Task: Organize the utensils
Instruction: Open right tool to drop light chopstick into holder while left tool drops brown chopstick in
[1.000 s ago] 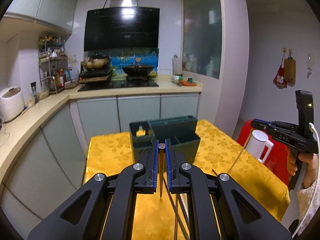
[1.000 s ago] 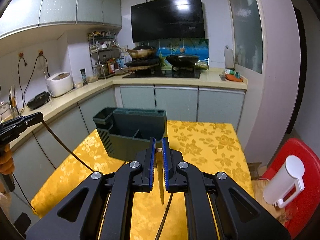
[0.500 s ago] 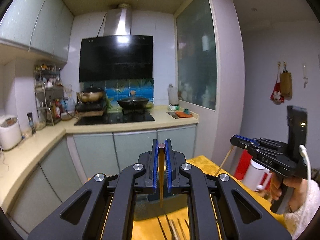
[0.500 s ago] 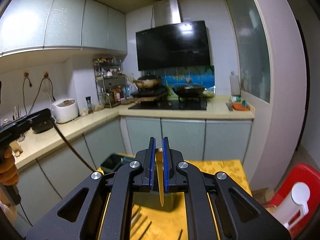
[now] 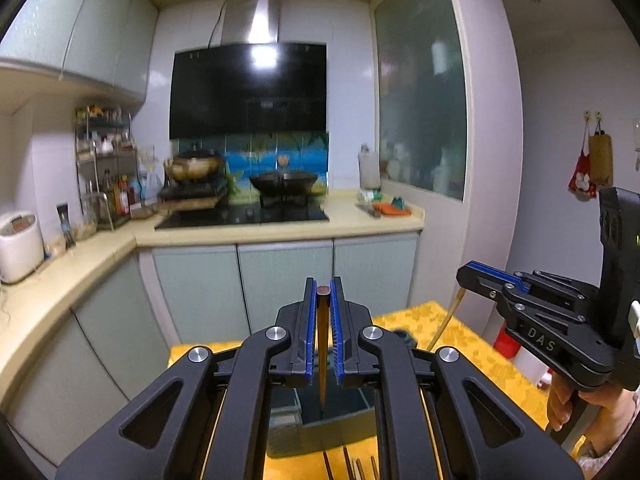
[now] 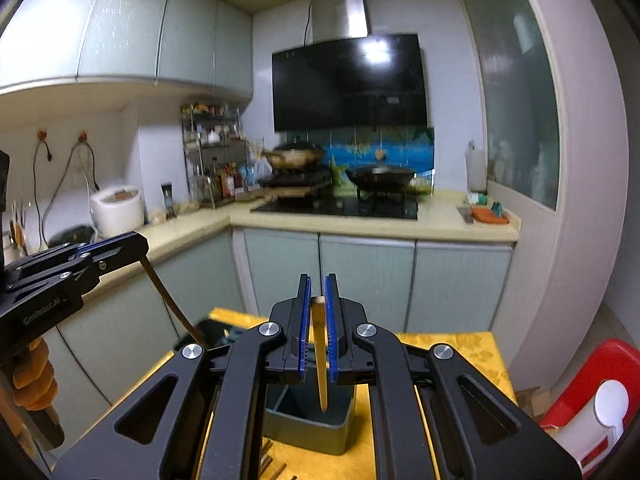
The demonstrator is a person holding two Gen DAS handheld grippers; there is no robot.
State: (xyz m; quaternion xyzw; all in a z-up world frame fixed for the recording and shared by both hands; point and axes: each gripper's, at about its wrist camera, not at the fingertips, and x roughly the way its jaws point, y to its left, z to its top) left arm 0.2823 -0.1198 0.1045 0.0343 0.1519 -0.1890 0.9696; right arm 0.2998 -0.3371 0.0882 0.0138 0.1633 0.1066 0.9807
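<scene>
Left gripper (image 5: pixel 323 300) at lower centre of left wrist view, blue pads pinching dark wooden chopstick (image 5: pixel 322 344), tip hanging over grey-green utensil holder (image 5: pixel 336 416) on yellow tablecloth (image 5: pixel 472 344). Right gripper (image 6: pixel 318 300) at lower centre of right wrist view, pads clamped on pale chopstick (image 6: pixel 320 356), tip above same holder. More chopsticks (image 5: pixel 352 464) lying on cloth at bottom edge, just below holder. Kitchen counter (image 6: pixel 360 224), hob with wok (image 6: pixel 380 178) behind, upper centre. Red stool (image 6: pixel 600 376) at lower right.
</scene>
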